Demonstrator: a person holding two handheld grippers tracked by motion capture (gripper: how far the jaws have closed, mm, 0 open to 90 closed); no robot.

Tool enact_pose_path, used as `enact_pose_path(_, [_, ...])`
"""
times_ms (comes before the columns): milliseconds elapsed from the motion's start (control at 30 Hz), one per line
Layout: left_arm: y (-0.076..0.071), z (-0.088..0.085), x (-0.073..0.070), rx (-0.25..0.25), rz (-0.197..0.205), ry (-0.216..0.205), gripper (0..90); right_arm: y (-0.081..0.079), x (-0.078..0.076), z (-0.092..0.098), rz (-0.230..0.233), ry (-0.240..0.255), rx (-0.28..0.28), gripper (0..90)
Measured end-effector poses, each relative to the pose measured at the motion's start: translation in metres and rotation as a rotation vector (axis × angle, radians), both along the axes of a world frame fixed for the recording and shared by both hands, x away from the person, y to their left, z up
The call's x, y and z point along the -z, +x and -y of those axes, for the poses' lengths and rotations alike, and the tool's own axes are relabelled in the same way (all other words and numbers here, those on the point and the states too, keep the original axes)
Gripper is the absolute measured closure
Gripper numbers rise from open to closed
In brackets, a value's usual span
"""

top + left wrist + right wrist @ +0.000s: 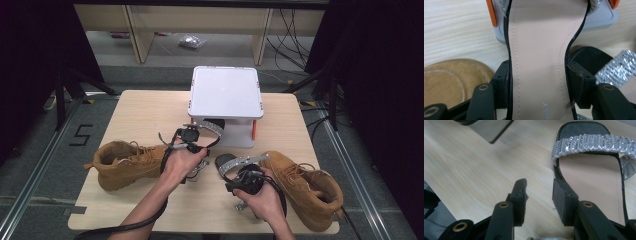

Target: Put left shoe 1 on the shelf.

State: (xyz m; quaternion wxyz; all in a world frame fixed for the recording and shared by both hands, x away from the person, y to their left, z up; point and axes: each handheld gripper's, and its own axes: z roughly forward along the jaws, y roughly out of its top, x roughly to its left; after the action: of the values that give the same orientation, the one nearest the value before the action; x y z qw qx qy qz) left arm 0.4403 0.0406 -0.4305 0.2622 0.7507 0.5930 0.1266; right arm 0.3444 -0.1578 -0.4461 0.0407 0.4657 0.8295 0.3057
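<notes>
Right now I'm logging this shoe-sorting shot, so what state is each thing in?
Left gripper: shut on a sandal.
Held sandal: lifted, toe toward the box.
Right gripper: open, nothing between the jaws.
Second sandal: flat on the table, beside the right gripper.
Box: lid on.
Left boot: on its side.
Right boot: upright on the table.

- Left gripper: jaws clamped on both edges of a sandal, forearm reaching forward.
- Right gripper: jaws parted, nothing between them, held low near the table.
</notes>
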Motion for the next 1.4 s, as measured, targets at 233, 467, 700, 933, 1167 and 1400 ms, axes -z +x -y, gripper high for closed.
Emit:
enact_pose_path(233, [0.011,0.01,0.011,-0.034,0.009,-0.012,43.0,0.0,0.0,0.001,0.012,0.005,-0.016,63.9])
enact_pose_path(467, [0.019,0.017,0.023,-0.049,-0.001,-0.025,42.9,0.0,0.001,0.0,0.008,0.011,-0.018,63.3])
enact_pose_path(700, [0.025,0.018,0.036,-0.077,-0.037,-0.005,42.9,0.0,0.001,0.0,0.005,0.008,-0.015,62.6])
enact_pose_path(933, [0.029,0.02,0.044,-0.082,-0.049,-0.007,42.8,0.0,0.001,0.0,0.015,0.0,-0.017,61.4])
enact_pose_path(1167, [0.033,0.017,0.048,-0.07,-0.076,-0.035,42.1,-0.001,0.002,-0.003,0.007,0.004,-0.015,58.4])
enact_pose_path(1400, [0.033,0.017,0.046,-0.05,-0.058,-0.031,32.6,-0.001,0.002,-0.003,0.017,0.003,-0.013,53.6])
